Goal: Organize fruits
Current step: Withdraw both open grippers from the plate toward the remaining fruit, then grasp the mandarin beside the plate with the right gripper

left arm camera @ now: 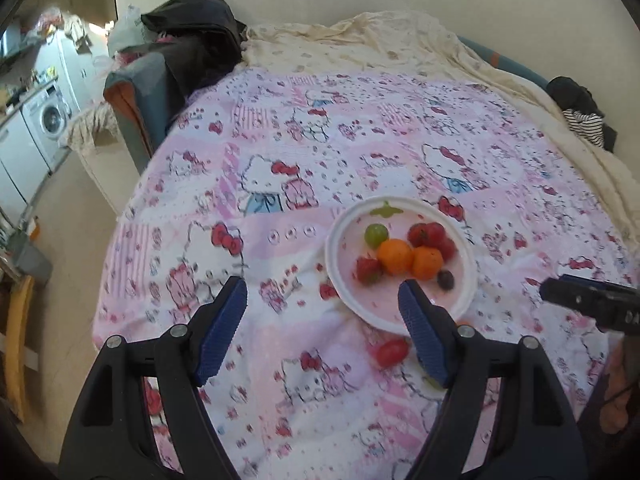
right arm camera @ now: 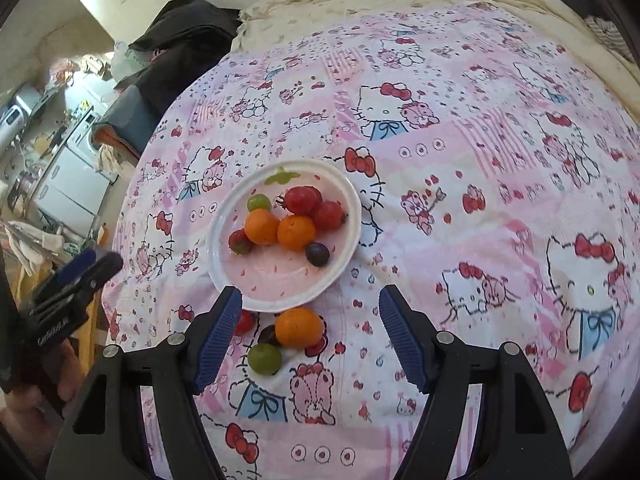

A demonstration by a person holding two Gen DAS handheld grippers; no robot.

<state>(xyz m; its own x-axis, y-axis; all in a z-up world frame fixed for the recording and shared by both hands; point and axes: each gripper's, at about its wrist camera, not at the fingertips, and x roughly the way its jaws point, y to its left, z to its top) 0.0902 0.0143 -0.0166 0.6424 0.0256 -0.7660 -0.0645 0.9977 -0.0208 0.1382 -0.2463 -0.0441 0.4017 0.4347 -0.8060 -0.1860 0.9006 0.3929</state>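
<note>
A white plate [right arm camera: 344, 200] sits on a pink patterned bedspread and holds two oranges [right arm camera: 296, 232], red tomatoes [right arm camera: 304, 199], a strawberry [right arm camera: 239, 242], a green grape [right arm camera: 258, 202] and a dark grape [right arm camera: 317, 254]. Loose on the bedspread in front of the plate lie an orange [right arm camera: 299, 327], a green grape [right arm camera: 264, 358], a dark grape [right arm camera: 267, 335] and a small red tomato [right arm camera: 245, 323]. My right gripper [right arm camera: 310, 300] is open and empty above these loose fruits. My left gripper [left arm camera: 322, 292] is open and empty, left of the plate [left arm camera: 334, 248], with the red tomato [left arm camera: 392, 353] near its right finger.
The bedspread [left arm camera: 280, 200] covers a bed; its left edge drops to the floor. Dark clothes [left arm camera: 192, 40] and a cream sheet [left arm camera: 380, 40] lie at the far end. A washing machine [left arm camera: 50, 120] stands far left. Each gripper shows at the edge of the other's view.
</note>
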